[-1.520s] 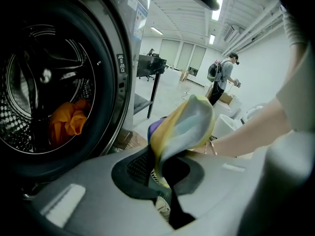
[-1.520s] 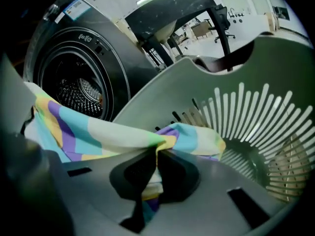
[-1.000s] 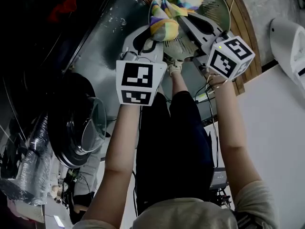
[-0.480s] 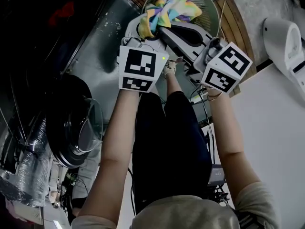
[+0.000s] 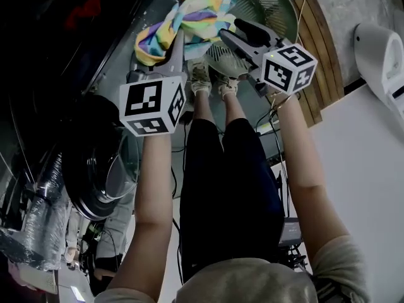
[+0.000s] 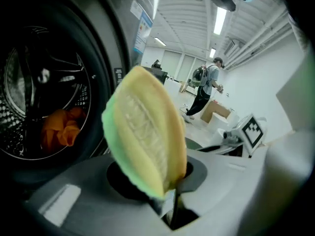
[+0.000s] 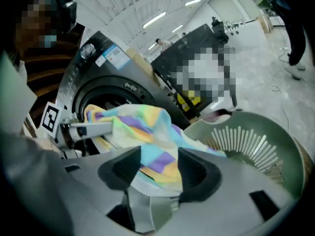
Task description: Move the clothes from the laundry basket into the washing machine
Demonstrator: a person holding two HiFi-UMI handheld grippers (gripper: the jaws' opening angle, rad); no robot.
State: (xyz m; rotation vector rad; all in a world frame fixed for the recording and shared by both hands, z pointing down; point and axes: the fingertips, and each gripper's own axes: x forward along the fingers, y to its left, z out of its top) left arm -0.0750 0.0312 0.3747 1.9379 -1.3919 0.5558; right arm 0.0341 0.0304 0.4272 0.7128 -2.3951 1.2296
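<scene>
A striped pastel cloth [image 5: 189,14] hangs over the near rim of the green laundry basket [image 5: 278,5]. My left gripper [image 5: 178,40] is shut on a yellow-green fold of the cloth [image 6: 145,132], its jaws having just closed further. It faces the washing machine's drum [image 6: 44,102], where an orange garment [image 6: 61,127] lies. My right gripper [image 5: 235,33] is open, its jaws having just opened. In the right gripper view the cloth [image 7: 142,132] lies loose between the spread pads of the right gripper [image 7: 160,168], beside the basket [image 7: 261,146].
The washer's round door [image 5: 104,169] stands swung open at lower left. A wooden pallet [image 5: 322,43] lies under the basket and a white appliance [image 5: 382,49] stands at the right. My shoes [image 5: 211,74] are just before the basket. People stand far back [image 6: 204,90].
The left gripper has swung left toward the washer, pulling the cloth up and out over the basket rim. The right gripper's jaws have parted and no longer pinch the cloth.
</scene>
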